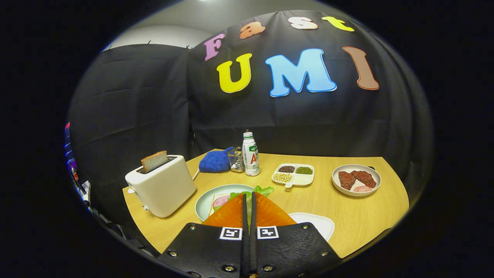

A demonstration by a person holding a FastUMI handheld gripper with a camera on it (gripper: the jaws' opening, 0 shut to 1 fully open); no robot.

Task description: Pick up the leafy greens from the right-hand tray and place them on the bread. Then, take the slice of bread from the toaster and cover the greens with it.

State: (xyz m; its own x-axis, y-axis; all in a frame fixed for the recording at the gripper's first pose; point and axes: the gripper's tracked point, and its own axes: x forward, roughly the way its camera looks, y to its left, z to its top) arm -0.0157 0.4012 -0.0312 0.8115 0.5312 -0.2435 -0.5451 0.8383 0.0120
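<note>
gripper (249, 197) fingers sit nearly together, only a thin slit between them, and leafy greens (261, 190) poke out at the tips and show through the slit, so it reads as clamped on the greens. how much leaf is pinched is hidden behind the fingers. the fingers also cover most of the pale green plate (208, 199) just ahead of them; on it a bit of the bread (214, 200) edge and a pink slice (221, 200) show at about 10 o'clock from the tips, the rest is masked. can't tell if the greens touch the bread or hang above it. white tray (318, 224) sits at 4 o'clock from the tips, partly cut off by the right finger, its contents not readable. white toaster (162, 185) at 9 o'clock from the plate, near the table's left edge, with a bread slice (154, 160) standing up out of its slot, lower part hidden inside. beyond the plate at 12 o'clock: a white bottle (250, 154), label too small to read, touching or just beside a small clear glass thing (236, 159), and a blue cloth or mitt (215, 161) to the left of that, can't tell which. at 1 o'clock a white divided dish (293, 174) with dark, green and pale grains in separate compartments, one compartment looks pale. at 2 o'clock a round bowl (356, 179) with reddish-brown meat pieces and a pink slice. all on a wooden table (347, 208), near edge cut off by the gripper body.
</note>
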